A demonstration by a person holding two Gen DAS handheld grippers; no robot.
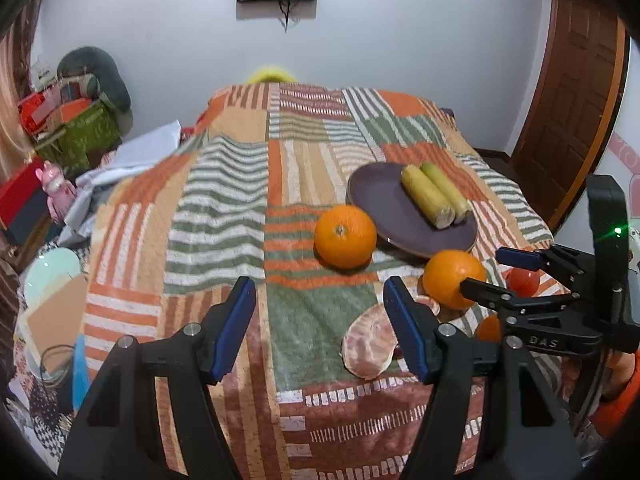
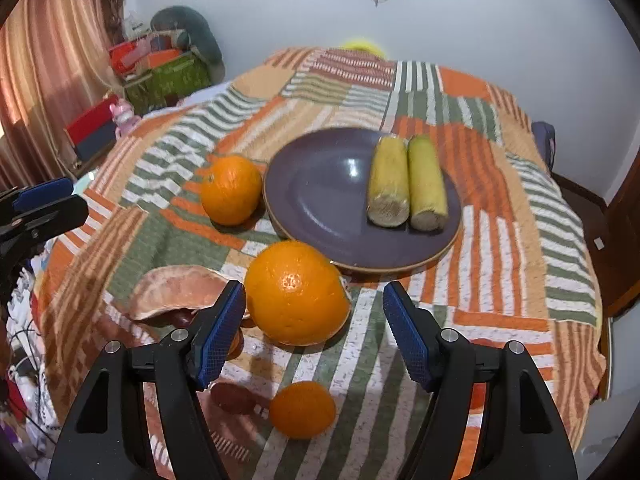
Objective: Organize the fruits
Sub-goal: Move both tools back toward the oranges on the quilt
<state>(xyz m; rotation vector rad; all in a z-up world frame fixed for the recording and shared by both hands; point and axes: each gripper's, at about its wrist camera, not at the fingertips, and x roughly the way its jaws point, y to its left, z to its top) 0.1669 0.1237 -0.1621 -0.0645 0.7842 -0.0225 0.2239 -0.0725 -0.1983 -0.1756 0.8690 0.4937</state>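
Your right claw [image 2: 314, 332] hangs part open and empty, with the big orange [image 2: 297, 293] just ahead of its pads, slightly toward the left pad and near the plate [image 2: 320, 200]. That claw is plainly the nearer one. Your left claw [image 1: 320, 328] is also part open and holds nothing; the peel [image 1: 368, 346] lies by its right pad, and the far orange [image 1: 345, 236] sits further ahead, beside the plate's rim. The corn [image 2: 406, 182] is already plated.
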